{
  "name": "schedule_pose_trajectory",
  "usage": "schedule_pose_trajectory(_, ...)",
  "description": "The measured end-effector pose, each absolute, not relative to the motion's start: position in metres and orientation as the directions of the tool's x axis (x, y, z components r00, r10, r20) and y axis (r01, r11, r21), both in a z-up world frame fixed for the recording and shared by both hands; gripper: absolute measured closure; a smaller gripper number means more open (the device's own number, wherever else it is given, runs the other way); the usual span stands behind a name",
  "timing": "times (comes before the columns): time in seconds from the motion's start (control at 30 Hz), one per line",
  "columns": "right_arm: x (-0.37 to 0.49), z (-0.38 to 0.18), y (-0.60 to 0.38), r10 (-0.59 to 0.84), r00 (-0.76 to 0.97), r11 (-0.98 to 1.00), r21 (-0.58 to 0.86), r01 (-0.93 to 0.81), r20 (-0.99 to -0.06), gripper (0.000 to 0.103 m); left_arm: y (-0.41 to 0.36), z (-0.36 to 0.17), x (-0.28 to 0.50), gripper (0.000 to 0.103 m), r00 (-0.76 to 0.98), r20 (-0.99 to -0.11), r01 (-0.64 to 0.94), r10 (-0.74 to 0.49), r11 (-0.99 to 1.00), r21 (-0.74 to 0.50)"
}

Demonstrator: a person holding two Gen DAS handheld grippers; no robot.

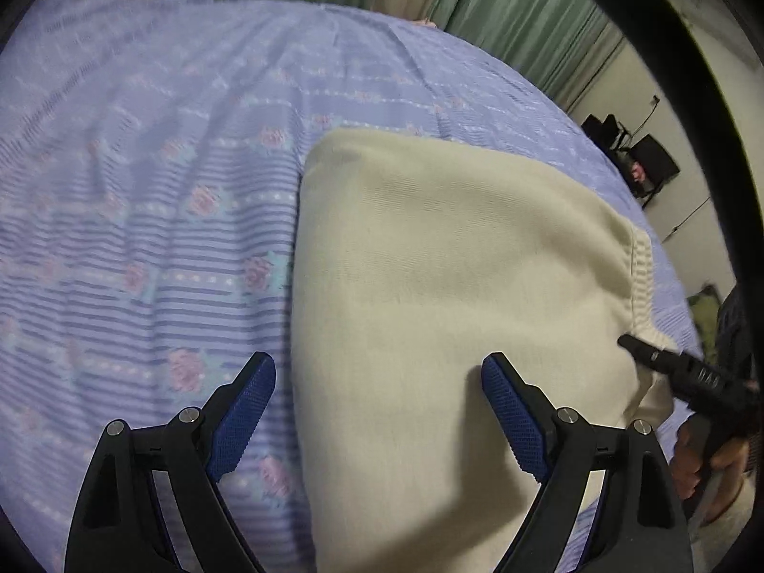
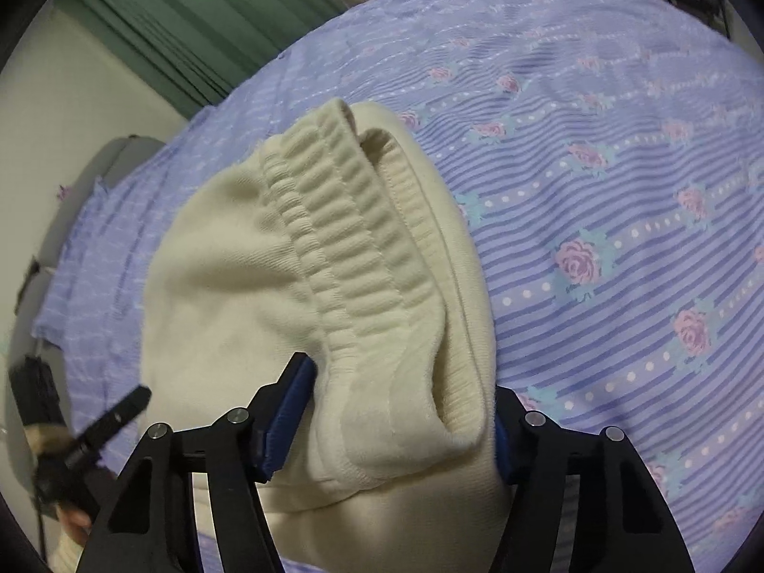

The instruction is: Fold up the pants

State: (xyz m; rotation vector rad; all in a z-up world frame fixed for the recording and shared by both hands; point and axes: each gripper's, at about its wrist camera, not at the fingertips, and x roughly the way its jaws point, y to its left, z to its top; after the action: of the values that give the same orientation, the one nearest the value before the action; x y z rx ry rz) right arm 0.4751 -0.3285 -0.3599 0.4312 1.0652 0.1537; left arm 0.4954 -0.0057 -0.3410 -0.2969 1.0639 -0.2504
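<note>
While the left gripper gapes over the pants (cream), the right gripper pinches their waistband.

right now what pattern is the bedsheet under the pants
Lilac bedsheet with darker stripes, white dots and pink roses; clearest in the right wrist view.

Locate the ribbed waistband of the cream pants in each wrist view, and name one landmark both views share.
Left wrist: the waistband is a narrow ribbed strip at the right edge of the pants.
Right wrist: the waistband runs down the centre, ending between the right gripper's pads.
Shared landmark: the green curtain.
</note>
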Motion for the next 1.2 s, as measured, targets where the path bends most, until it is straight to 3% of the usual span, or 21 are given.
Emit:
schedule_pose_trajectory(0.07, 0.477, -0.358, -0.325, 0.308, 0.482, 0.919, 0.388, 0.074, -0.82, 0.04, -0.004, -0.35, 0.503, 0.024, 0.424, -0.809, 0.045, -0.407, 0.902, -0.43)
schedule_pose_trajectory(0.17, 0.479, -0.351, -0.322, 0.298, 0.479, 0.926, 0.372, 0.064, -0.826, 0.048, -0.005, -0.338, 0.499, 0.054, 0.424, -0.813, 0.01, -0.399, 0.9, -0.436)
schedule_pose_trajectory(0.27, 0.481, -0.347, -0.324, 0.281, 0.496, 0.939, 0.343, 0.037, -0.821, 0.048, -0.002, -0.327, 0.491, 0.055, 0.459, -0.768, 0.049, -0.447, 0.876, -0.48)
schedule_pose_trajectory(0.43, 0.498, -0.364, -0.327, 0.3, 0.495, 0.927, 0.372, 0.051, -0.816, 0.039, 0.0, -0.366, 0.515, 0.045, 0.369, -0.818, -0.023, -0.441, 0.876, -0.482)
schedule_pose_trajectory(0.47, 0.5, -0.367, -0.327, 0.304, 0.492, 0.925, 0.377, 0.053, -0.816, 0.041, 0.0, -0.367, 0.517, 0.046, 0.365, -0.82, -0.046, -0.441, 0.871, -0.489)
schedule_pose_trajectory(0.53, 0.5, -0.363, -0.326, 0.315, 0.484, 0.923, 0.382, 0.043, -0.817, 0.053, -0.002, -0.361, 0.518, 0.063, 0.363, -0.833, -0.072, -0.417, 0.879, -0.471)
schedule_pose_trajectory(0.57, 0.498, -0.355, -0.324, 0.309, 0.485, 0.928, 0.372, 0.035, -0.818, 0.063, -0.004, -0.352, 0.516, 0.074, 0.372, -0.84, -0.073, -0.395, 0.889, -0.451)
schedule_pose_trajectory(0.67, 0.486, -0.325, -0.314, 0.275, 0.51, 0.948, 0.318, -0.002, -0.815, 0.072, -0.009, -0.327, 0.52, 0.076, 0.394, -0.847, -0.062, -0.357, 0.909, -0.412)
schedule_pose_trajectory(0.87, 0.435, -0.257, -0.291, 0.27, 0.552, 0.962, 0.246, -0.119, -0.789, 0.075, -0.033, -0.255, 0.472, 0.077, 0.426, -0.869, -0.001, -0.25, 0.961, -0.276)
schedule_pose_trajectory(1.2, 0.302, -0.136, -0.291, 0.356, 0.587, 0.934, 0.258, -0.247, -0.727, 0.075, -0.04, -0.115, 0.322, 0.077, 0.522, -0.831, -0.016, -0.193, 0.972, -0.236)
